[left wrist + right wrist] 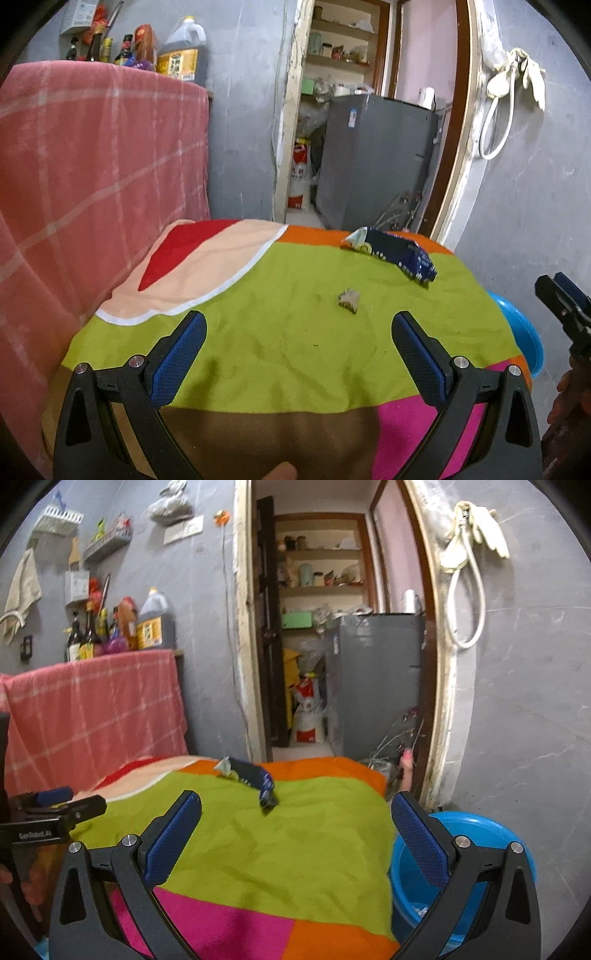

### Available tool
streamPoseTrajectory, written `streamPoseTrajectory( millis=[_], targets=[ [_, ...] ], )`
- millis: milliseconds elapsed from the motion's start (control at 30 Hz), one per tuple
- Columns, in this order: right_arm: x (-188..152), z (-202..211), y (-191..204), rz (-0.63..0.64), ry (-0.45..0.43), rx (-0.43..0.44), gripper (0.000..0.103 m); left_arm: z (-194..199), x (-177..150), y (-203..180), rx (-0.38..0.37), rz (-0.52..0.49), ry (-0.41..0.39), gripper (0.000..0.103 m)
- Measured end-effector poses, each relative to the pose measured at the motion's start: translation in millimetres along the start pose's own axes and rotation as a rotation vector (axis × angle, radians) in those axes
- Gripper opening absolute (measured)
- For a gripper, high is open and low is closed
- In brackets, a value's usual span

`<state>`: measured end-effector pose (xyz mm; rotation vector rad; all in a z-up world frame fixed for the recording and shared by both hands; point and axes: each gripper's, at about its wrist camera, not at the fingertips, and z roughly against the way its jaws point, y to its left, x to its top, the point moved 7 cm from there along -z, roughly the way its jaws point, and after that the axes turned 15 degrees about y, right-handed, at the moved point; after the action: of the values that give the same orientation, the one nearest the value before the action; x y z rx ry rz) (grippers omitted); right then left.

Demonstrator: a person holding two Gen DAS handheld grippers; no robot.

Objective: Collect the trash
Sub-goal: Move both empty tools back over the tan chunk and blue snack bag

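Left claw (297, 325) was spread wide and empty, above the near part of the counter (295, 369), which was covered by a multicoloured cloth (258, 295). Right claw (295, 805) was likewise spread and empty, over the counter's right edge. A small crumpled brownish scrap (348, 300) lay on the green patch of the cloth, ahead of the left claw. A dark blue wrapper (397, 254) lay beyond it, near the far edge. A blue basin (480, 834) sat just beside the counter, on the right, below counter level.
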<state>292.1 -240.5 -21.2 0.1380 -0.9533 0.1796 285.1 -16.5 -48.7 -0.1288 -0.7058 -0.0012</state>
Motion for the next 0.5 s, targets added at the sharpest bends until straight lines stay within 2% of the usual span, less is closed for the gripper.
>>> streamPoseTrajectory(
  millis=[200,300,367,500],
  targets=[
    [0.3,-21.5,4.5,0.019,0.053,0.025,0.103,-21.1,2.9,-1.8,0.000,-0.033,0.067,0.098],
    [2.9,-37.4,5.0,0.025,0.102,0.038,0.103,-35.3,4.8,-4.0,-0.030,-0.036,0.116,0.097],
    [4.7,-47.0,6.2,0.032,0.127,0.044,0.099,-44.6,7.0,-5.7,-0.051,-0.041,0.140,0.093],
    [9.3,-71.3,9.4,0.036,0.199,0.068,0.087,-63.6,10.5,-13.5,-0.086,-0.062,0.203,0.075]
  ],
)
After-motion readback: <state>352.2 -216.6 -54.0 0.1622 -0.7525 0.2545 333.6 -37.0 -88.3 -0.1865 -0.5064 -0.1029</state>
